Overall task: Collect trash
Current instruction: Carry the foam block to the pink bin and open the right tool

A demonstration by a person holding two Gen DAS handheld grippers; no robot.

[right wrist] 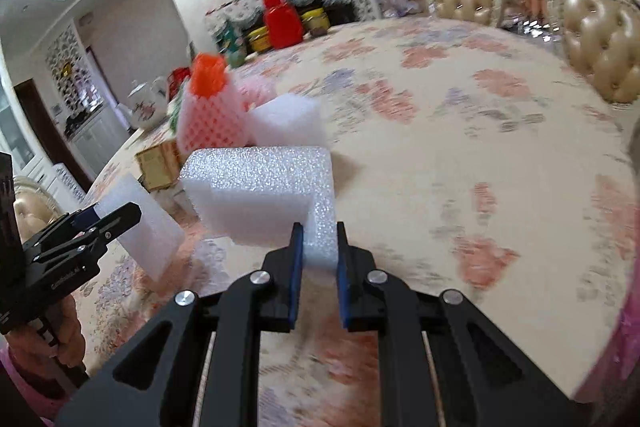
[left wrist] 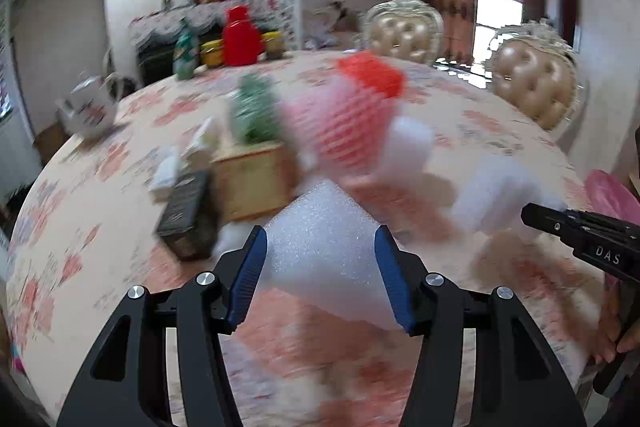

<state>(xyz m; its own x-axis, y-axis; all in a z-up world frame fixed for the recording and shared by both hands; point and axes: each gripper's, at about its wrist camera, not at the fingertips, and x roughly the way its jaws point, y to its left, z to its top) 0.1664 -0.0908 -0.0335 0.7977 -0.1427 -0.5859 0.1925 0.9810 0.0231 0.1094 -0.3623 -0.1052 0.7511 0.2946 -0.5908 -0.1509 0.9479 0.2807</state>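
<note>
On the far left of the round worktop (left wrist: 460, 131), with its floral cloth, stands a white porcelain teapot with a flower print (left wrist: 86, 109). Next along, near the middle, a dark patterned box (left wrist: 186, 213) leans against a small yellowish cardboard box (left wrist: 254, 183), and a blurred green mesh piece (left wrist: 254, 111) rises behind them. Beside those sits a pink and red foam fruit net (left wrist: 352, 115), with a white foam cube (right wrist: 286, 121) just to its right.

The left tongs (left wrist: 320, 267) pinch a wedge-shaped block of white foam (left wrist: 320, 251); the blue pads (left wrist: 250, 279) press on both of its sides. In the right wrist view the same block (right wrist: 140, 223) shows at the left edge, lifted off the cloth, with the person's hand (right wrist: 60, 331) behind the tool.

Further right, the right tongs (right wrist: 318, 267) clamp the short leg of an L-shaped white foam piece (right wrist: 260, 187), whose long arm stretches out to the left above the worktop. The blue pads (right wrist: 295, 267) squeeze that leg tightly. From the left wrist view this tool (left wrist: 584, 235) enters at the right edge, the foam (left wrist: 496, 195) a white blur at its tip.

At the back of the worktop stand a red plastic jug (left wrist: 240, 37) and a green bottle (left wrist: 184, 51). Two cream tufted chairs with ornate frames (left wrist: 532, 87) stand at the far right.
</note>
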